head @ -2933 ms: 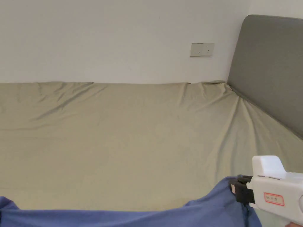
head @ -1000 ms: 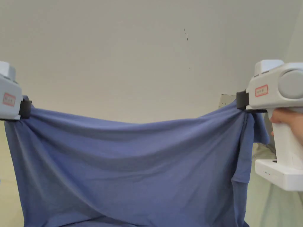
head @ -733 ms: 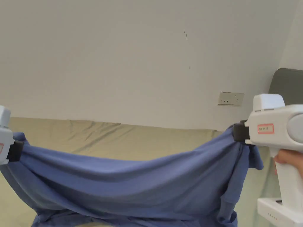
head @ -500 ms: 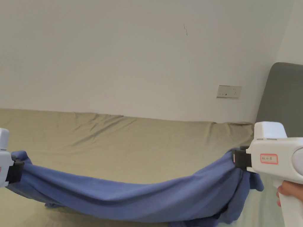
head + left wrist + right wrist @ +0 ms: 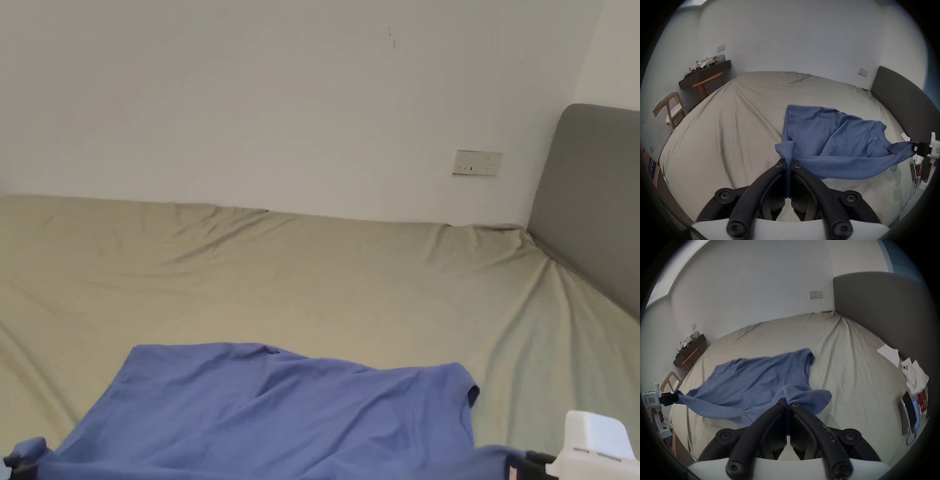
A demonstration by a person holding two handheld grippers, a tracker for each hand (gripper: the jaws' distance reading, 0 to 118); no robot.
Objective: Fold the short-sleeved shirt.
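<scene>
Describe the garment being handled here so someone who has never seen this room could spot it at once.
Start at the wide bed with the beige sheet, set against the white wall and a grey headboard. On its near half lies the blue short-sleeved shirt, its far part spread on the sheet. It is the one blue cloth there, and its near corners are clamped in the left hand-held gripper and right hand-held gripper.
</scene>
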